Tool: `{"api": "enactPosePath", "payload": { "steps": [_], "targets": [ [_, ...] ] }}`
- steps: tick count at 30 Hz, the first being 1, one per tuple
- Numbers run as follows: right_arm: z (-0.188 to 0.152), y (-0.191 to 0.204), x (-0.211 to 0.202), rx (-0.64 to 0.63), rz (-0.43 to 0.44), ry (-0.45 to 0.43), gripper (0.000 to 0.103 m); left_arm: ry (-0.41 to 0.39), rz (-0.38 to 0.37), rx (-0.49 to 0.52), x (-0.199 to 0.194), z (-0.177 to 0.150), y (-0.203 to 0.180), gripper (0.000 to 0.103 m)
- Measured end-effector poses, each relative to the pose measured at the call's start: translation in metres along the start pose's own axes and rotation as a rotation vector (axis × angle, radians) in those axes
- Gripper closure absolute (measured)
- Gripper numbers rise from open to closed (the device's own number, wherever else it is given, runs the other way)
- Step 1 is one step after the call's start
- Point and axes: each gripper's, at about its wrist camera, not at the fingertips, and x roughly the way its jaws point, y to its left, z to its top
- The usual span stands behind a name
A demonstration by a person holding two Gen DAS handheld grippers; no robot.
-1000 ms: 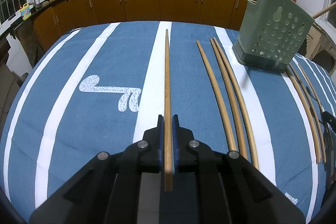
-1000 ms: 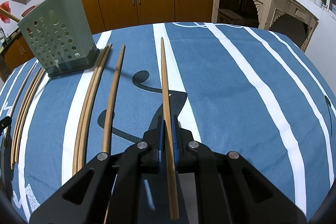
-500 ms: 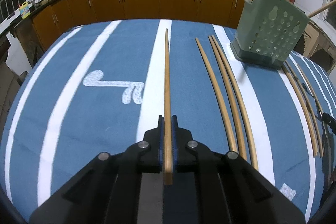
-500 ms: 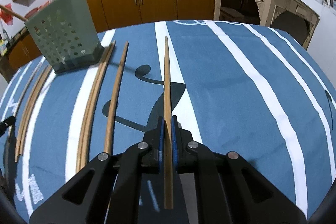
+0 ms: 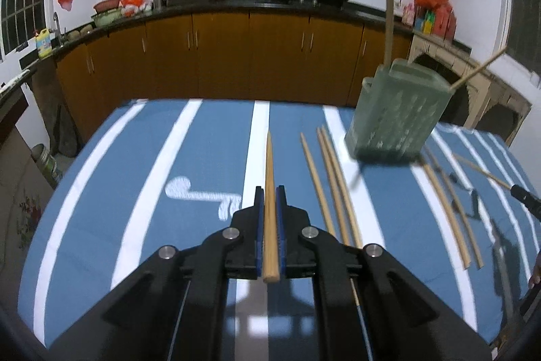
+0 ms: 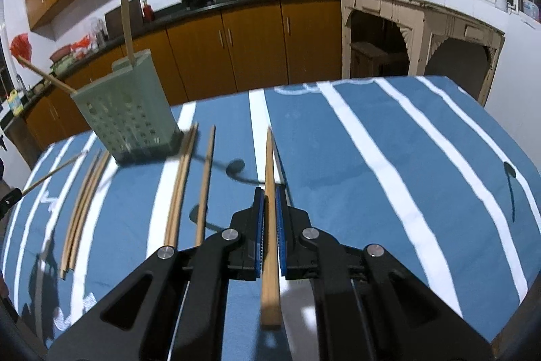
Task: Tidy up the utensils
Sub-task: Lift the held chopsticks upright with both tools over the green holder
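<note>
Bottom center of the left wrist view, the left gripper [image 5: 269, 192] is clamped tight on a wooden chopstick [image 5: 269, 171], its tip poking out over the blue striped tablecloth [image 5: 135, 208]. Same deal in the right wrist view: the right gripper [image 6: 269, 192] is pinched shut on its own chopstick [image 6: 269, 178], which runs up the middle of the frame with its blunt end hanging low and blurry.

A bit further out, loose chopsticks lie flat on the cloth. In the left view there's a group of three [image 5: 333, 188] just right of center and another bunch [image 5: 449, 205] toward the right edge. In the right view they sit left of center [image 6: 182, 185] and at far left [image 6: 84, 195].

Past those stands the green perforated utensil holder [image 5: 399, 117], upper right in the left view, upper left in the right view [image 6: 128, 117], with two sticks already poking out of it. Kitchen cabinets [image 5: 236, 56] run along the back.
</note>
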Motion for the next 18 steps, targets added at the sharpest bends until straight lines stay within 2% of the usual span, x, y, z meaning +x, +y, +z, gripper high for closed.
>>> {"api": "enactPosePath", "payload": {
  "steps": [10,18],
  "targets": [
    [0.019,-0.005,-0.02,0.031,0.022,-0.086,0.095,-0.141,-0.037,-0.05,-0.037,0.032,0.006,0.095],
    [0.03,-0.003,-0.031,0.039,0.044,-0.133,0.095,-0.193,-0.047,-0.06,-0.052,0.046,0.005,0.095]
  ]
}}
